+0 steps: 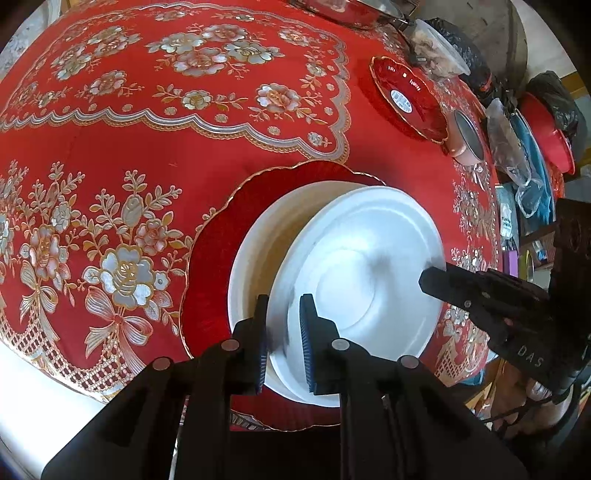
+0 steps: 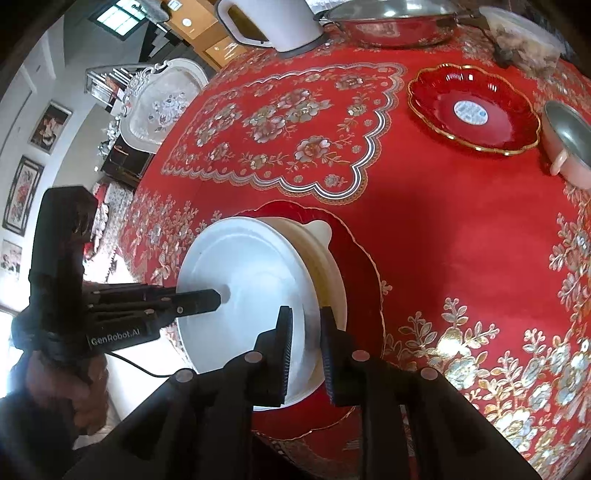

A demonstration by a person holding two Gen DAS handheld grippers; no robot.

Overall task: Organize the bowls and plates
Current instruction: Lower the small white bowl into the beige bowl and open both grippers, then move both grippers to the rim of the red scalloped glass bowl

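A white plate [image 1: 362, 266] [image 2: 251, 273] hangs tilted over a cream bowl [image 1: 258, 236] [image 2: 325, 258]. The bowl sits on a red gold-rimmed scalloped plate [image 1: 218, 251] [image 2: 362, 288] near the table's front edge. My left gripper [image 1: 284, 339] is shut on the white plate's near rim, seen from the side in the right wrist view [image 2: 218, 297]. My right gripper [image 2: 306, 350] is shut on the opposite rim; its tip [image 1: 424, 277] shows in the left wrist view. A second red plate [image 1: 410, 99] [image 2: 476, 107] with a sticker lies farther back.
The red floral tablecloth [image 1: 166, 147] covers a round table. A pink pot [image 1: 467, 142] [image 2: 569, 144] stands beside the second red plate. A white kettle [image 2: 273, 22], a red pan [image 2: 395, 26] and a plastic container [image 1: 439, 48] line the far edge.
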